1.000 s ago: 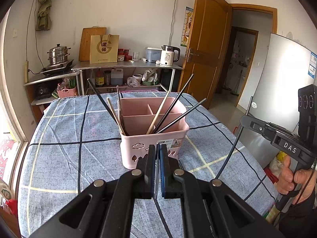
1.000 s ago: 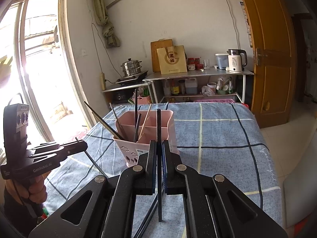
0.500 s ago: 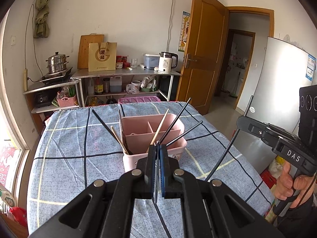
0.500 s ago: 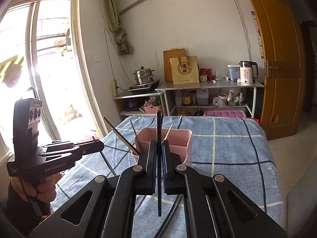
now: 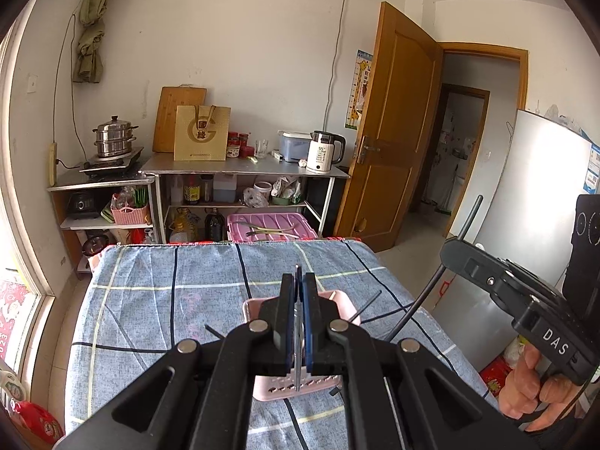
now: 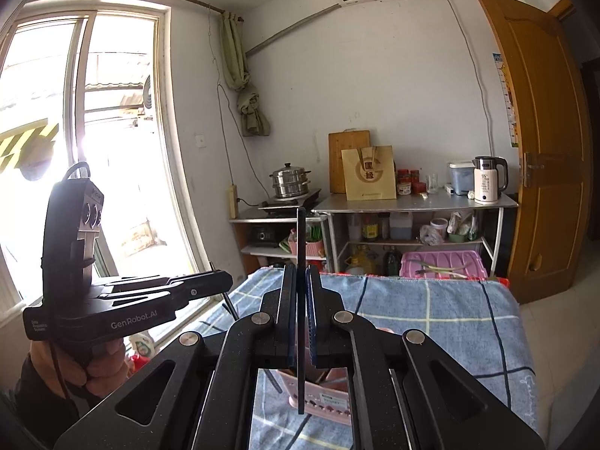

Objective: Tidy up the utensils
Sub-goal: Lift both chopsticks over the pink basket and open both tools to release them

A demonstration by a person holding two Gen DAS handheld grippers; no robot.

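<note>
Change: both grippers have risen since the earlier frames; I now see the caddy low beneath the fingers, not ahead.
Left gripper [image 5: 299,328]: pressed together on a thin chopstick [image 5: 298,367], which stands upright between the pads and pokes out above and below them.
Right gripper [image 6: 301,318]: pinching a dark chopstick [image 6: 301,247], held near vertical, its top well above the fingertips, its lower end over the caddy.
Caddy [image 5: 296,388]: pink, on the blue checked tablecloth [image 5: 168,300], just below both grippers; sticks [image 5: 365,305] already lean out of it.
Step in hand: I judge this a lift before dropping each stick into a compartment.
Doing it well: keep each stick plumb, centre the lower tip over one compartment, lower until the tip is inside the rim, then release; take one hand at a time so the sticks don't cross.
Hidden: gripper bodies cover the caddy's dividers and most of its contents; I cannot tell which compartment lies under either tip.
</note>
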